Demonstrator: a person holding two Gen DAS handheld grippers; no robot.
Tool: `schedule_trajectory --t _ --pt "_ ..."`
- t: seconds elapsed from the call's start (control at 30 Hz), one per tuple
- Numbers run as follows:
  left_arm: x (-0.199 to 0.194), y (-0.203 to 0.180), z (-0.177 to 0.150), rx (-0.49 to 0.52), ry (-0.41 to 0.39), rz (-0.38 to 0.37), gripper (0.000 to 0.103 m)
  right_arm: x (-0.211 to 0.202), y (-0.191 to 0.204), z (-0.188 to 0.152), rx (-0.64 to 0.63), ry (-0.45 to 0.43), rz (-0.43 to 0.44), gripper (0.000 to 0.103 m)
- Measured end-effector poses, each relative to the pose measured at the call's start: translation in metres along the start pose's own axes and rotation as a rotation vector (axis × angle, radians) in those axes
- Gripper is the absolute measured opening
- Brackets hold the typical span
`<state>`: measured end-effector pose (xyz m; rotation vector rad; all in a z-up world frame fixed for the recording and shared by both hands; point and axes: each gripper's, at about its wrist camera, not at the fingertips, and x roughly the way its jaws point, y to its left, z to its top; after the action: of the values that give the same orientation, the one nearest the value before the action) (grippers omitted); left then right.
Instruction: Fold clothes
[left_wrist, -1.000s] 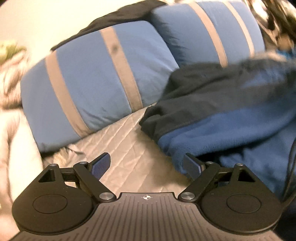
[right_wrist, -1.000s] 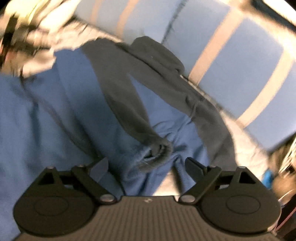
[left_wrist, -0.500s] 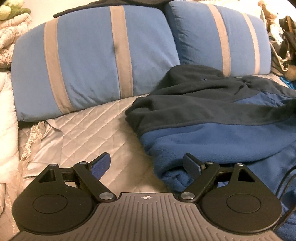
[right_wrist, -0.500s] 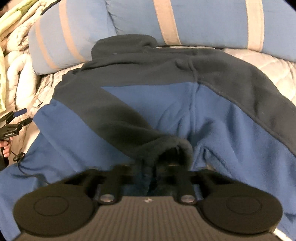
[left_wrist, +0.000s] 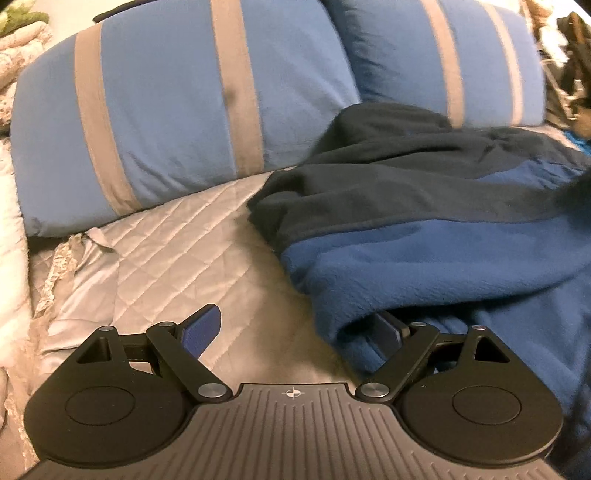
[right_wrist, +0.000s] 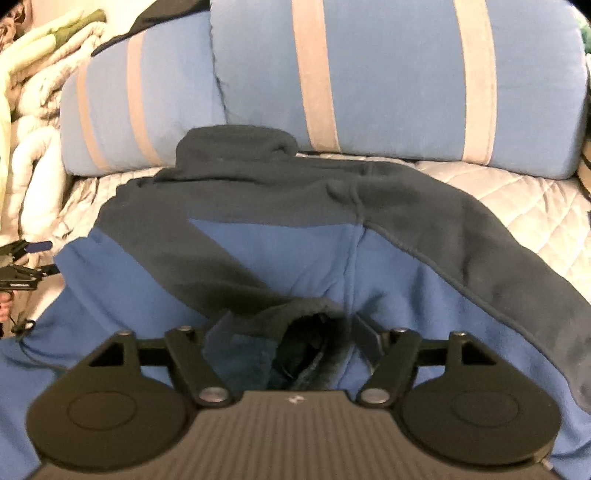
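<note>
Early in the fold, by my read: the fleece pullover (right_wrist: 303, 236) lies spread across the quilted bedspread (left_wrist: 155, 266), collar end up against the two blue striped pillows (left_wrist: 166, 110), and one sleeve is already brought in diagonally over the chest, its cuff (right_wrist: 314, 332) lying at the middle. Other sleeve (right_wrist: 498, 258) runs out straight toward the right edge of the right wrist view, not folded in. Body not yet halved, hem side out of frame, so most of the fold is left. Right gripper (right_wrist: 288, 343) sits right at the cuff with its jaws opening; the cuff lies between them but the pads don't appear to press on it, so I'd call it let go. Left gripper (left_wrist: 295, 332) stands wide at the garment's left edge; one finger (left_wrist: 201, 328) is over bare bedspread, the other is tucked under a rolled blue fold of fleece (left_wrist: 351, 314), nothing pinched. Garment itself: thick, fuzzy two-tone fleece, charcoal on collar, shoulders and sleeve tops, mid-blue on chest and lower body, centre seam visible down the front, some bunching near the collar. Soft and bulky, likely to spring back from creases. The other gripper's tip also shows at the far left of the right wrist view.
</note>
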<state>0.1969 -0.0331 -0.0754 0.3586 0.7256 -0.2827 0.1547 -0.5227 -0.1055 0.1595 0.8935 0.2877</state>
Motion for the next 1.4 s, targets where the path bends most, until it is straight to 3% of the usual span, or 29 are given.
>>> schedule_trajectory --t 0.13,0.23,0.57,0.87,0.97,1.03,1.07,1.13,1.2,1.33,1.37,1.4 --pt "0.009 -0.001 0.0 0.041 -0.001 0.146 0.087 -0.01 0.002 0.001 -0.028 -0.001 -0.045 0.082" --pt "0.011 -0.001 -0.005 0.1 -0.017 0.214 0.087 -0.021 0.002 0.003 -0.053 -0.013 -0.072 0.084" --pt "0.014 0.0 -0.011 0.098 -0.012 0.214 0.088 -0.017 0.014 0.005 -0.267 0.044 -0.201 0.086" --pt "0.026 0.01 -0.013 0.006 0.032 0.196 0.088 0.014 -0.008 0.02 0.014 0.097 0.017 0.084" --pt "0.029 0.017 -0.016 -0.035 0.044 0.186 0.088 0.034 -0.014 0.024 0.084 0.155 0.058 0.081" --pt "0.029 0.02 -0.018 -0.052 0.045 0.176 0.089 0.044 -0.016 0.023 0.108 0.193 0.073 0.075" --pt "0.029 0.021 -0.019 -0.056 0.045 0.173 0.089 0.048 -0.016 0.021 0.115 0.213 0.082 0.066" --pt "0.029 0.02 -0.018 -0.059 0.044 0.172 0.089 0.055 -0.015 0.018 0.11 0.253 0.099 0.021" --pt "0.028 0.02 -0.018 -0.059 0.042 0.171 0.089 0.056 -0.008 0.017 0.052 0.243 0.076 0.014" --pt "0.026 0.02 -0.018 -0.061 0.043 0.166 0.089 0.043 0.005 0.024 -0.082 0.117 0.016 0.014" --pt "0.026 0.02 -0.018 -0.065 0.044 0.165 0.089 0.043 0.009 0.024 -0.131 0.102 -0.012 0.019" --pt "0.025 0.02 -0.017 -0.068 0.046 0.166 0.089 0.044 0.012 0.023 -0.174 0.098 -0.045 0.046"
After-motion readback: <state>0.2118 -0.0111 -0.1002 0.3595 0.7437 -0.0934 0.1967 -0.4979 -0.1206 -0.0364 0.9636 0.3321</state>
